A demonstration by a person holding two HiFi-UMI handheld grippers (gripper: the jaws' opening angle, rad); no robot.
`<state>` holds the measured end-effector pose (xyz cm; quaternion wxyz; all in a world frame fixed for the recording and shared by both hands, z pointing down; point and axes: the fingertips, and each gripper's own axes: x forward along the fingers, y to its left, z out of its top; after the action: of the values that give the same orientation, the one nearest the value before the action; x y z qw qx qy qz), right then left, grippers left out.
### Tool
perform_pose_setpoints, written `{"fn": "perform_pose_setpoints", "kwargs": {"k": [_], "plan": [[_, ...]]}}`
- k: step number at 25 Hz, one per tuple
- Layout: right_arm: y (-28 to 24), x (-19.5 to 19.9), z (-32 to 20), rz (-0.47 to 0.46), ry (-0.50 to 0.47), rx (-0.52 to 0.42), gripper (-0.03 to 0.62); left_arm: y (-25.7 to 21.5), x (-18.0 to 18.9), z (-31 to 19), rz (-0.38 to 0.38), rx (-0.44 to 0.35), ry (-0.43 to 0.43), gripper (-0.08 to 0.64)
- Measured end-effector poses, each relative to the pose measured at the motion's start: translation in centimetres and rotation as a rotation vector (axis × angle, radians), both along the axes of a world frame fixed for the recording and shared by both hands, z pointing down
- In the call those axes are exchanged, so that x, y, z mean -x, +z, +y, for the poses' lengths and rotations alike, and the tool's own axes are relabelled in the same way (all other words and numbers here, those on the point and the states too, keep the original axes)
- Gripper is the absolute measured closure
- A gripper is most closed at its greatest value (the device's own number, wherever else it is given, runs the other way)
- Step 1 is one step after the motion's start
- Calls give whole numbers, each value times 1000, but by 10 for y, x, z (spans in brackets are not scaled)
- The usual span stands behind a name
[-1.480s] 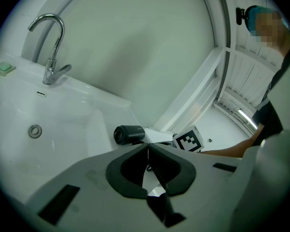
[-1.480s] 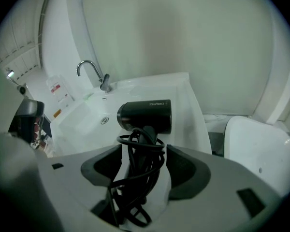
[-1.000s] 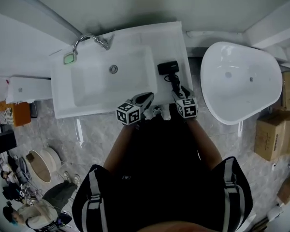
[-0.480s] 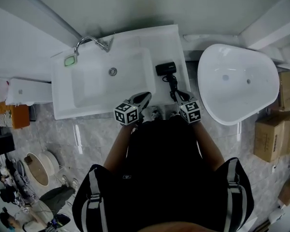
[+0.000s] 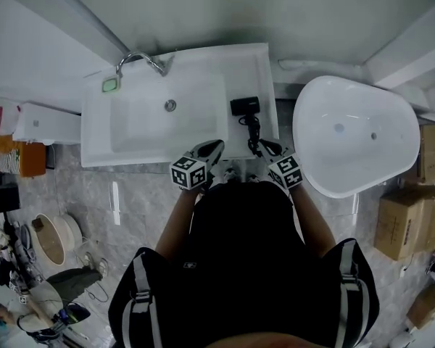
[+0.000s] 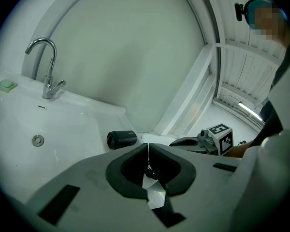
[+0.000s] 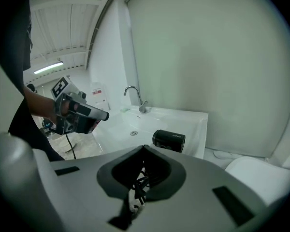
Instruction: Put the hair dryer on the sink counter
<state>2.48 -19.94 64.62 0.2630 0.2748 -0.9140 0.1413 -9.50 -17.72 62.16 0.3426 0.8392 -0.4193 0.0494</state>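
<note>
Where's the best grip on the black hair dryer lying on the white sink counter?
Likely its slim handle, from above at the counter's front edge: the black hair dryer lies flat on the white sink counter, handle toward the person; the round barrel looks wider.

The basin [image 5: 159, 122] is sunk in the left part of the tabletop [image 5: 264, 71]. Behind the basin, near its left corner, stands the faucet [image 5: 140, 59], with a small block [image 5: 110, 85] just left of it. Right of the basin the hair dryer [image 5: 245, 106] lies on the tabletop, and its cord [image 5: 252, 127] trails toward the front edge. At the basin's right front corner is the left hand-held gripper [image 5: 216, 148], and the right hand-held gripper [image 5: 264, 148] is farther right. Well right of the basin stands a tub [image 5: 351, 136], with cardboard boxes [image 5: 406, 220] beyond it.
</note>
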Motion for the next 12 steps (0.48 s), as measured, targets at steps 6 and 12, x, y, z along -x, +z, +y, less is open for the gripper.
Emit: {"fn": "perform_pose_setpoints", "kwargs": {"k": [6,12], "plan": [[-9,-9,0,-34,-24,3,534,-4,7,11,-19,14,-105,543],[1,-23,1,-49,-41,32,534,-6,-4,21,-31,10,-151,543]]}}
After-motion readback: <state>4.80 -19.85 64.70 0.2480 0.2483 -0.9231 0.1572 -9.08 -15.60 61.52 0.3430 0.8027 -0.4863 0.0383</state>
